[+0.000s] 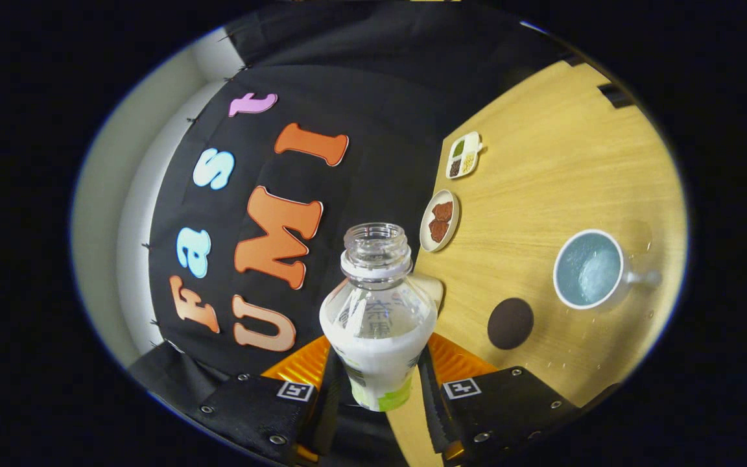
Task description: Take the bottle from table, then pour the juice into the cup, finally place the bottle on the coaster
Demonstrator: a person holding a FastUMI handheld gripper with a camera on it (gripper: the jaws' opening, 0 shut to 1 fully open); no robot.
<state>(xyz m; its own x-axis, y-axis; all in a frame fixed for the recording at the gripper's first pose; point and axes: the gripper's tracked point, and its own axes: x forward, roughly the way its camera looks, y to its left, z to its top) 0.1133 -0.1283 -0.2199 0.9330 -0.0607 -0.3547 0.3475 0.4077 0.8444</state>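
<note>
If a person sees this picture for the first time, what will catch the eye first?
First comes the open plastic bottle, uncapped and part full of white liquid, clamped between the gripper fingers. Beyond the fingers, on the wooden table, a white cup holding pale liquid stands beside a dark round coaster. Farther off lie a plate of brown food and a small divided dish.

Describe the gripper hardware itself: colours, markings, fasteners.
The gripper has two black finger blocks, each carrying a small square black-and-white fiducial tag and silver screws. Ribbed orange parts sit behind the fingers, and black pads line their inner faces. No cables visible.
</note>
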